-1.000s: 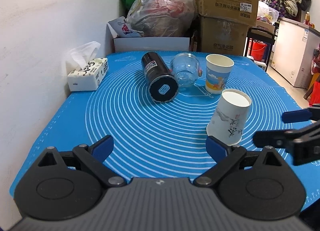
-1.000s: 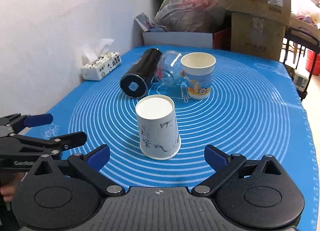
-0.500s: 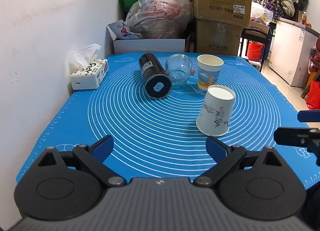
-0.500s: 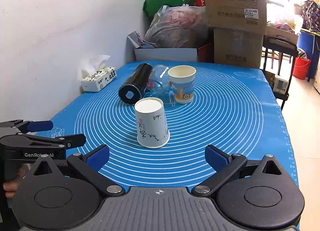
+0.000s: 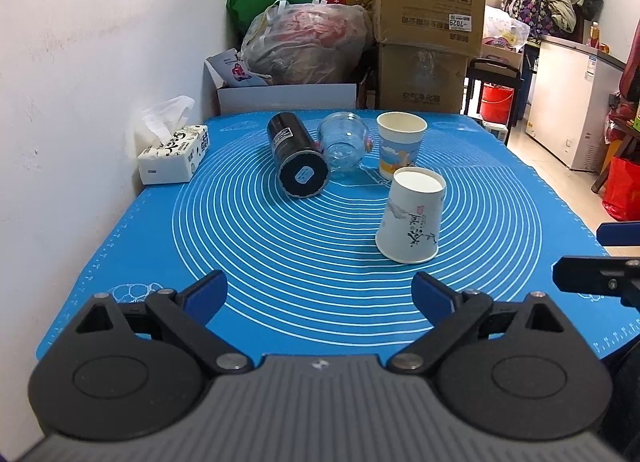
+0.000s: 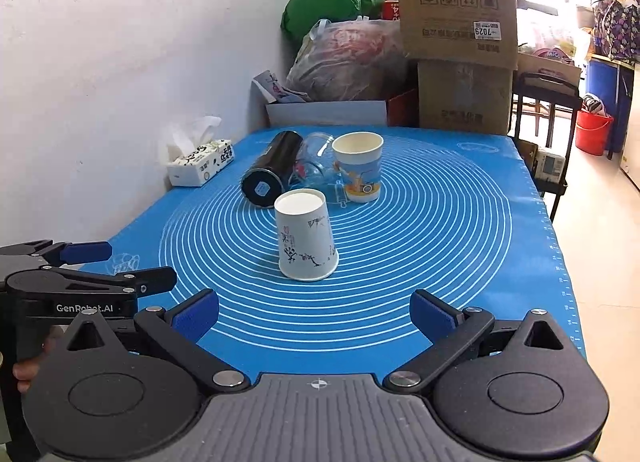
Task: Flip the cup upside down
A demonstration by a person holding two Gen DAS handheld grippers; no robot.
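Each hand-held gripper, left (image 5: 318, 298) and right (image 6: 314, 312), gapes wide and empty; white paper cup (image 6: 306, 238) stands inverted on the desk (image 6: 460, 221), so the flip looks finished

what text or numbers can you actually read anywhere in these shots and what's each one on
"GenRobot.AI": on the left gripper body, seen from the right wrist view.
"7029": white sticker on the upper cardboard box.
Ink-brush characters on the upside-down white paper cup: too small to read.
Label on the lying black bottle and its end sticker: blurred.
Tissue box print: unreadable.
Printing on the lower cardboard box: unreadable.
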